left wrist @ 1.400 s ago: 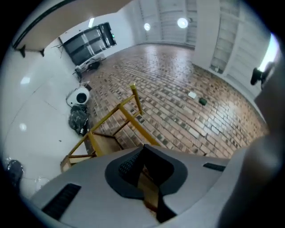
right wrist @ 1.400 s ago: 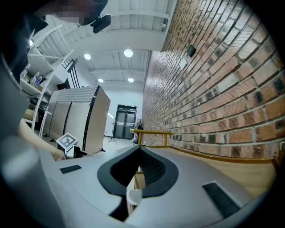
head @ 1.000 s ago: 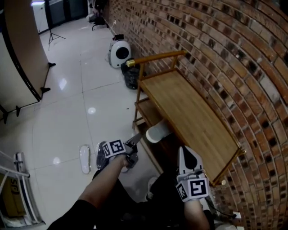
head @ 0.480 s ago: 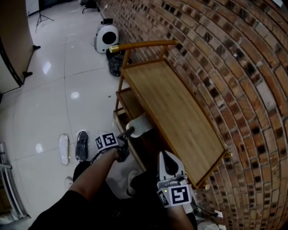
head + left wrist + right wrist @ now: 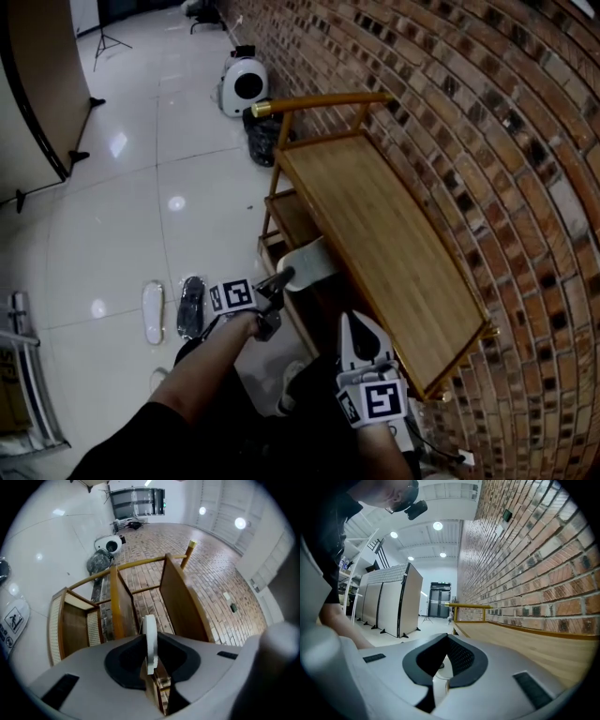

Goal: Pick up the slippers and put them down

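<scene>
A white slipper (image 5: 309, 262) sticks out from the middle shelf of the bamboo rack (image 5: 394, 234). My left gripper (image 5: 279, 278) reaches level to its near end, and its jaws are closing on it. In the left gripper view the slipper (image 5: 150, 639) stands edge-on between the black pads of the left gripper (image 5: 149, 649). My right gripper (image 5: 358, 323) hangs nearer to me beside the rack's front corner, shut and holding nothing. In its own view the right gripper (image 5: 446, 641) points along the rack's top board (image 5: 520, 641).
Two more slippers lie on the tiled floor at the left, a white one (image 5: 153, 312) and a dark one (image 5: 191, 307). A brick wall (image 5: 487, 141) runs behind the rack. A white round appliance (image 5: 246, 86) and a black bag (image 5: 262, 145) sit past the rack's far end.
My left gripper has moved in from just short of the white slipper to its near end on the shelf. The right gripper has stayed where it was.
</scene>
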Action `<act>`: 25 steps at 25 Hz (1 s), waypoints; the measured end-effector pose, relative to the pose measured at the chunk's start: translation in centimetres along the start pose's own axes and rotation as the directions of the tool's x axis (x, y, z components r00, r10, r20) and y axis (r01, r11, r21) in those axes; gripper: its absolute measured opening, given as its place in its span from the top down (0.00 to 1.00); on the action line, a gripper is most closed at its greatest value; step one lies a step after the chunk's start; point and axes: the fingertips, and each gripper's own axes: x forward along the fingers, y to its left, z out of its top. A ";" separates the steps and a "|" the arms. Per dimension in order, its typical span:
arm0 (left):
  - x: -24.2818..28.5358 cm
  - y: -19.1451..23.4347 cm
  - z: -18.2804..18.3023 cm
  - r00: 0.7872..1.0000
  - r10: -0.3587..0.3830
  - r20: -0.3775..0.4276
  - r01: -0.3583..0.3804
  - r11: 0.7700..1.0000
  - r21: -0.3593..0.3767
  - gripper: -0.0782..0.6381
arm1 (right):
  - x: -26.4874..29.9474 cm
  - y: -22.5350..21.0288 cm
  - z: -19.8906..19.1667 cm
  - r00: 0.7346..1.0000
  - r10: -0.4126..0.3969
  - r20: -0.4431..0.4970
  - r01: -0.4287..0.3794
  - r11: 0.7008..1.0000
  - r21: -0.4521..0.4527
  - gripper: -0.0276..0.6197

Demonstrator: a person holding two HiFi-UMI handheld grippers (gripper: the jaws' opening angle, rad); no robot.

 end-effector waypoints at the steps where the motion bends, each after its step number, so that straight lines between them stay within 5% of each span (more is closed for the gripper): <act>1: -1.1 -0.6 1.0 1.000 -0.003 0.029 0.003 1.000 0.011 0.81 | 0.4 0.4 0.1 1.000 0.012 0.002 -0.013 1.000 0.003 0.95; 7: -11.4 -1.0 7.3 0.973 0.079 0.215 -0.097 0.993 0.072 0.81 | 3.0 4.4 2.4 0.992 0.116 0.054 -0.116 0.993 0.004 0.95; 14: -26.6 -3.7 12.3 0.884 0.088 0.458 -0.167 0.977 0.134 0.81 | 5.2 12.1 5.9 0.952 0.270 0.145 -0.271 0.963 -0.011 0.95; 19: -41.5 -5.4 14.2 0.756 0.119 0.643 -0.242 0.964 0.107 0.81 | 6.6 20.8 7.5 0.897 0.399 0.190 -0.405 0.914 -0.008 0.95; 25: -58.5 -8.9 12.5 0.557 0.123 0.821 -0.332 0.940 0.084 0.81 | 7.0 32.7 9.5 0.782 0.580 0.230 -0.588 0.808 -0.037 0.95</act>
